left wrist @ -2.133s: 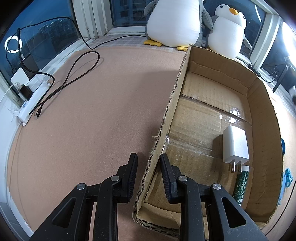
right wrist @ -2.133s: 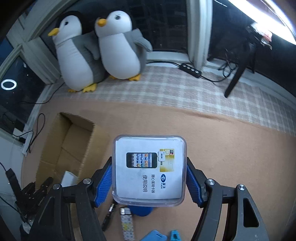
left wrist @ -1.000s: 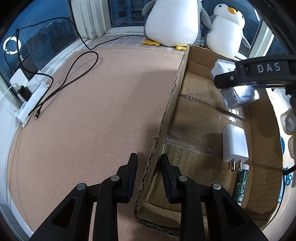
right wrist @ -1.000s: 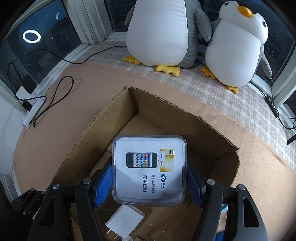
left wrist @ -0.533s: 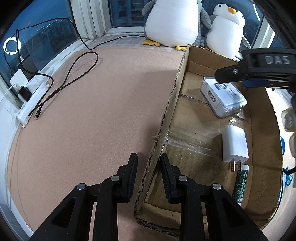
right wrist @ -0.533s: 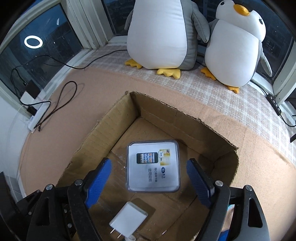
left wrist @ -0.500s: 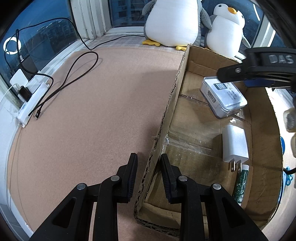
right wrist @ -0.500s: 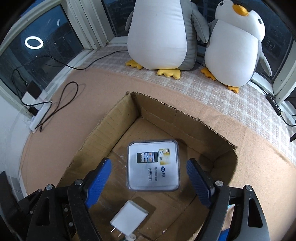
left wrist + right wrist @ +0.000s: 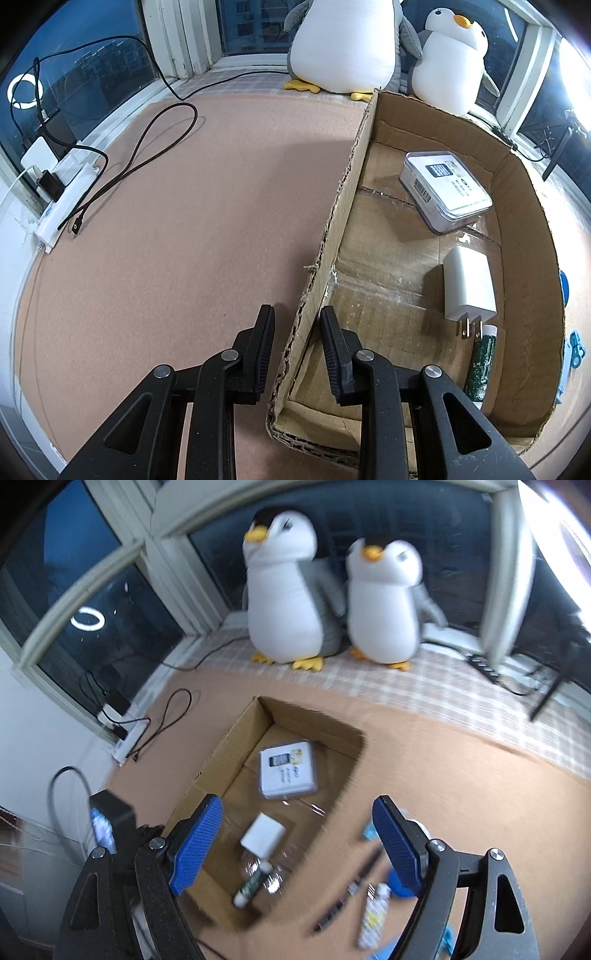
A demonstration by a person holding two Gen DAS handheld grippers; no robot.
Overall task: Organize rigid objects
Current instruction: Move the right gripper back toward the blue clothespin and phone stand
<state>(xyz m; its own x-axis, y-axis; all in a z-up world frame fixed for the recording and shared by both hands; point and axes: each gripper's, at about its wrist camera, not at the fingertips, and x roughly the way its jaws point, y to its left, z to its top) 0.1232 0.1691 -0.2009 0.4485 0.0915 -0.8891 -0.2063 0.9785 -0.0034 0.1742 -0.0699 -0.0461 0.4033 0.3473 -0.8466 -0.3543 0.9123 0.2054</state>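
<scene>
Black claw (image 9: 297, 345) — blue-padded claw (image 9: 297, 843)

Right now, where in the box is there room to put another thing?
The cardboard box floor is bare along its left wall, beside the clear case and white charger. The right side is crowded: case, charger, green tube.

Right wrist view motion-blurred. Small items right of the brown cardboard box (image 9: 236, 753) unreadable; blue object (image 9: 399, 882) half hidden.

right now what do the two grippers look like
Left gripper: all black, ribbed fingers, silver screws on angular open-frame arms. Right gripper: same black frame and silver screws, but blue ribbed pads. No hands or sleeves show.
</scene>
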